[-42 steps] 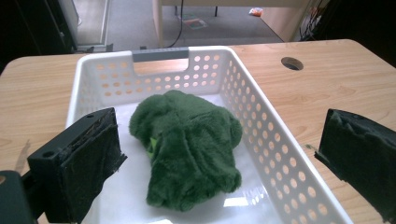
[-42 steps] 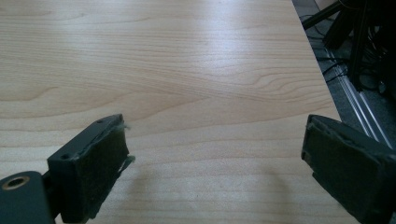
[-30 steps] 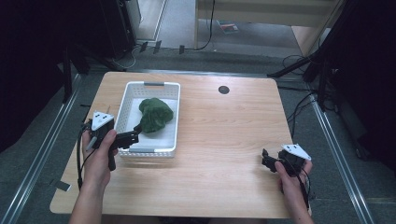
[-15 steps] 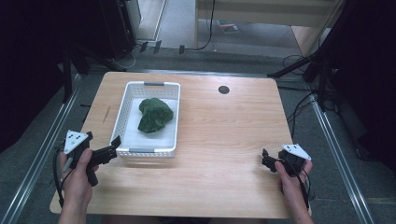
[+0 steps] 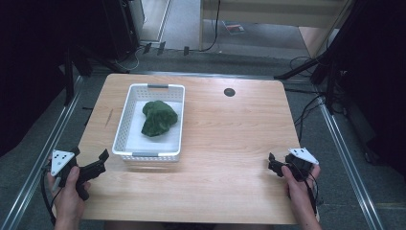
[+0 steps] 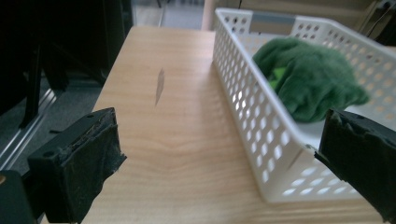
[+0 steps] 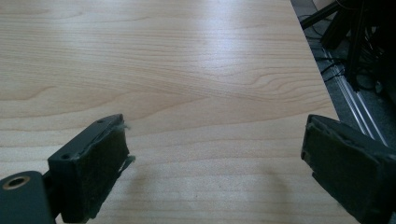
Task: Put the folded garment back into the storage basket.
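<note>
Tongs: left (image 5: 98, 160), right (image 5: 274, 165) both released, empty | wooden table (image 5: 230, 139) | white basket (image 5: 125, 117) holds green cloth (image 5: 159, 118) | grey floor (image 5: 191, 62)

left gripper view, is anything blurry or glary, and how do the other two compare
Left gripper view: the green cloth and white basket look soft, with light glowing through the holes. Right gripper view: a pale sheen on the table. High view: evenly lit table, dark surroundings.

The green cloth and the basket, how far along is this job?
Done, it seems: the green cloth lies bunched inside the white basket. In hand: nothing; the left tongs are open beside the basket's near corner, and the right tongs are open over bare table. Nothing visible appears left.
</note>
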The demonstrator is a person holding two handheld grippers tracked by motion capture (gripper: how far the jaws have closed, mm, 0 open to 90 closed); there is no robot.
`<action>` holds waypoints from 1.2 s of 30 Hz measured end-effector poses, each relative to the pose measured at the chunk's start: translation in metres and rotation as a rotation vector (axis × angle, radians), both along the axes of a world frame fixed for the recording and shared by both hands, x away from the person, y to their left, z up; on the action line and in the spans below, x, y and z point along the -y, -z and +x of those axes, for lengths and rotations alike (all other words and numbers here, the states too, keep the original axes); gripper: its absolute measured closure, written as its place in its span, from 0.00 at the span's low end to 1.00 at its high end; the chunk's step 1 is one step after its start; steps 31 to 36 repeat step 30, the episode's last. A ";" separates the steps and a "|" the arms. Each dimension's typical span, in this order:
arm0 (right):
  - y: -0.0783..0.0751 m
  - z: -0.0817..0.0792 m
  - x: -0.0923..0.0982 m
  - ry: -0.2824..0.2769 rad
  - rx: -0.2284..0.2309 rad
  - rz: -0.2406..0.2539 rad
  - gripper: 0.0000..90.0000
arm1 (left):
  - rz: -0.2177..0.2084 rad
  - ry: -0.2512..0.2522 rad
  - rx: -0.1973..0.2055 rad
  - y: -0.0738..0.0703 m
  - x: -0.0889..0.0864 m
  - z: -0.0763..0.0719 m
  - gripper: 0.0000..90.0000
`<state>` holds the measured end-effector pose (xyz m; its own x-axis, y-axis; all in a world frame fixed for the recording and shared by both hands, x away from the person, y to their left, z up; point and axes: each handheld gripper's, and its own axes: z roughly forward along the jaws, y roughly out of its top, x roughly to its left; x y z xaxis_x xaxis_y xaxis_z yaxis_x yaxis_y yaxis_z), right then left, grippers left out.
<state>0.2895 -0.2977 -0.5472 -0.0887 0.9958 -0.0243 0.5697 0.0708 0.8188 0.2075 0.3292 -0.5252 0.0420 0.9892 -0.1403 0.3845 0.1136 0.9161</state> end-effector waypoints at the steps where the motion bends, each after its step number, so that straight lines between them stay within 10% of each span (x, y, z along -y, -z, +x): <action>1: 0.000 0.000 0.000 0.000 0.000 0.000 0.08 | -0.009 -0.002 -0.012 0.004 -0.001 0.001 0.00; 10: 0.000 0.000 0.000 0.001 -0.001 -0.003 0.08 | 0.009 -0.009 -0.052 0.025 -0.010 0.004 0.00; 16: 0.000 0.000 0.000 0.005 0.000 -0.001 0.08 | -0.035 -0.008 -0.038 0.027 -0.016 0.002 0.00; 20: 0.000 -0.001 0.000 0.004 -0.001 -0.003 0.08 | -0.108 -0.006 -0.097 0.028 -0.018 0.006 0.00; 36: 0.000 -0.001 -0.001 0.005 0.002 -0.011 0.08 | -0.112 -0.033 -0.073 0.028 -0.020 0.003 0.00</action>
